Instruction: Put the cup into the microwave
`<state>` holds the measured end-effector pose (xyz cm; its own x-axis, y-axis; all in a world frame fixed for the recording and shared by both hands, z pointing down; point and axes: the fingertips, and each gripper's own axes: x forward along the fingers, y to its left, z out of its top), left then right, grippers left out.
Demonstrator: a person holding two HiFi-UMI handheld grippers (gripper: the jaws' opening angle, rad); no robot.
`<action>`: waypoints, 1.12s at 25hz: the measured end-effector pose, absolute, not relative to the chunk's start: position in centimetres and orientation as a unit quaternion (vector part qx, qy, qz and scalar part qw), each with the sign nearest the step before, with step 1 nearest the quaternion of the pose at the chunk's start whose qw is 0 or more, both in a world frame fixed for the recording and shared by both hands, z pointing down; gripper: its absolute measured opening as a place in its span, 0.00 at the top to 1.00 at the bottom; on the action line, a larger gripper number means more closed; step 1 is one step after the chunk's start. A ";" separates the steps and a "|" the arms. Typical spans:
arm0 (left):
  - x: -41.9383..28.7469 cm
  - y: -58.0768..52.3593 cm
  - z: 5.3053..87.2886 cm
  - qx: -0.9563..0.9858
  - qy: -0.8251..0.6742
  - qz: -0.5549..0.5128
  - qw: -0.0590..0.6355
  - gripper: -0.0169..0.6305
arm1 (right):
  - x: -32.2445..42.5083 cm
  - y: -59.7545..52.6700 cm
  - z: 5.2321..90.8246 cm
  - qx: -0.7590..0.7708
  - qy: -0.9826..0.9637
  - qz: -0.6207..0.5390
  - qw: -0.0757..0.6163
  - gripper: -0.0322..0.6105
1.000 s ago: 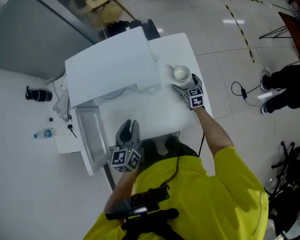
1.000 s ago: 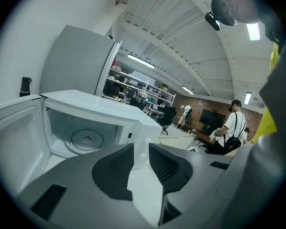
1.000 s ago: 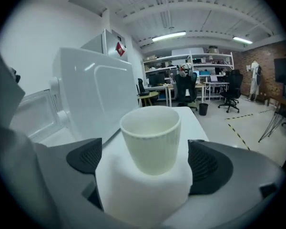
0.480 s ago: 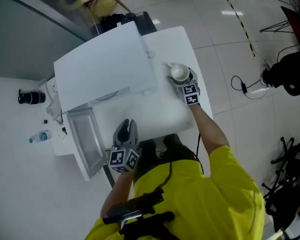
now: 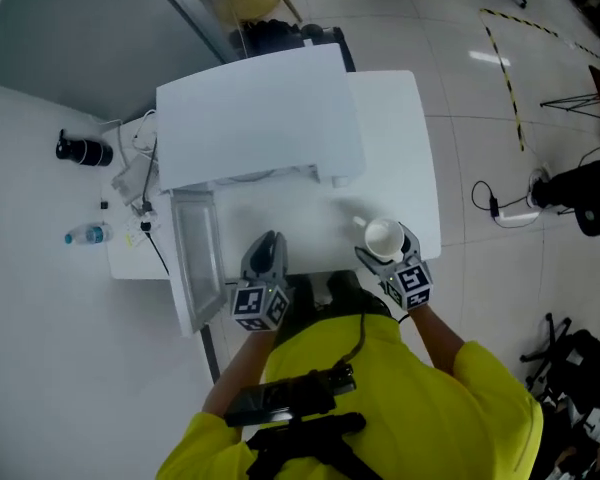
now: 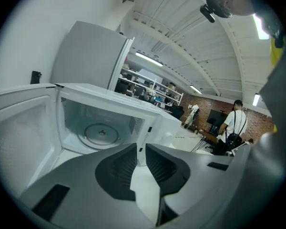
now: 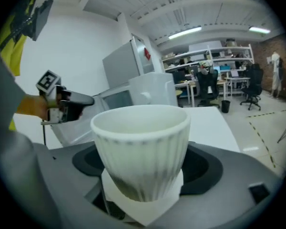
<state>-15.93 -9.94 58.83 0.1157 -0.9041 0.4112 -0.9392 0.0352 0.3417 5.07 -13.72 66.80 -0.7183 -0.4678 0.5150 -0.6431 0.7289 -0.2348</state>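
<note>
My right gripper [image 5: 385,251] just squeezed the cup [image 7: 140,147] and carried it back. The open microwave [image 5: 260,118] is to its left. My left gripper [image 5: 267,253] is closed and empty.

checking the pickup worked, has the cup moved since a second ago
Yes. The white ribbed cup, in the right gripper whose jaws just closed on it, has come from beside the microwave toward the person, to the table's near edge.

The right gripper [image 5: 387,248] closed its fingers on the white ribbed cup [image 5: 383,235] and carried it from beside the microwave [image 5: 260,118] toward six o'clock, to the worktop's [image 5: 405,138] near edge.
</note>
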 end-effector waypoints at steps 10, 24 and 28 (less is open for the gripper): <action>-24.6 -7.3 59.1 0.652 -0.710 0.014 0.265 0.91 | -17.3 -14.1 66.8 0.196 -0.950 0.168 0.173 0.22; -29.0 -8.7 59.7 0.655 -0.704 0.009 0.272 0.91 | -30.3 -25.7 70.7 0.249 -0.949 0.095 0.171 0.22; -29.6 -9.4 59.9 0.658 -0.702 0.009 0.274 0.91 | -31.2 -26.3 71.5 0.257 -0.946 0.092 0.174 0.23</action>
